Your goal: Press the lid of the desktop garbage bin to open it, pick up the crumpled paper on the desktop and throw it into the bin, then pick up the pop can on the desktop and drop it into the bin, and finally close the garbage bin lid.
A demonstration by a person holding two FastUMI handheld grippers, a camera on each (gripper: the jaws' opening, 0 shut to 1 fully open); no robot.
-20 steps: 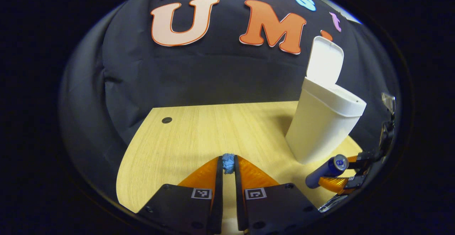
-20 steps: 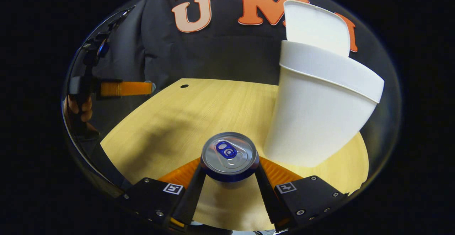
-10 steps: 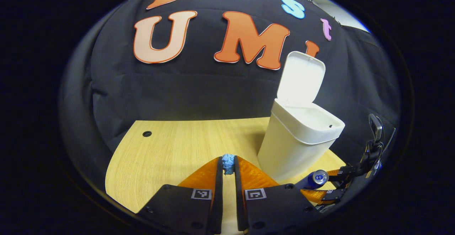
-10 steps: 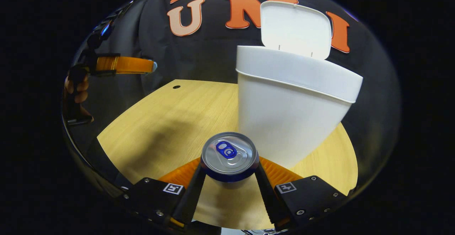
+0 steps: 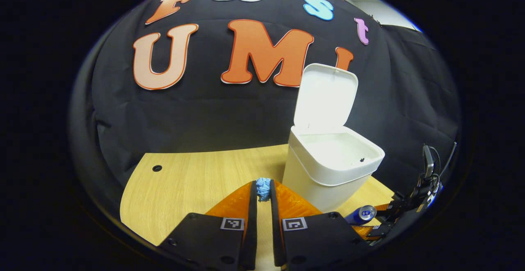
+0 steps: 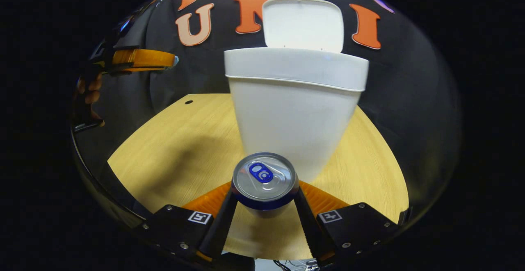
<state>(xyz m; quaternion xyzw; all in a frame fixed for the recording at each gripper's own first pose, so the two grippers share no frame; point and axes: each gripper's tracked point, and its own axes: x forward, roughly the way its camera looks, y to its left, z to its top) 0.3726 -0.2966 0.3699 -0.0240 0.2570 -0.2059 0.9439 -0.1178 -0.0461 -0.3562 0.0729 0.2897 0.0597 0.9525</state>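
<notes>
Both grippers were loaded when I looked. On my left gripper [image 5: 263, 189] the fingers were drawn nearly together, pinching the small blue crumpled paper [image 5: 263, 188] at their tips, up in the air above the wooden desktop [image 5: 192, 189]. In the left gripper view the white garbage bin [image 5: 328, 172] stood just ahead and to the right of the paper, its lid [image 5: 326, 96] swung up and standing almost upright against the black booth wall [image 5: 184, 119], the mouth open and pale inside. A small dark hole [image 5: 157, 168] sat near the desktop's far left corner.

My right gripper [image 6: 264, 191] was spread about a can's width, both fingers pressed on the sides of the pop can [image 6: 265, 178], which I saw end-on with its silver top and blue tab facing the camera. From the right gripper view the bin [image 6: 293, 111] rose straight ahead behind the can, rim well above it, lid [image 6: 303, 25] up behind.

That view also caught my left gripper [image 6: 141, 59] high at the left, with the hand [image 6: 90, 94] holding it. The left gripper view showed the can [image 5: 363, 213] low at the right, beside the bin's base, in the right gripper [image 5: 371, 222].
</notes>
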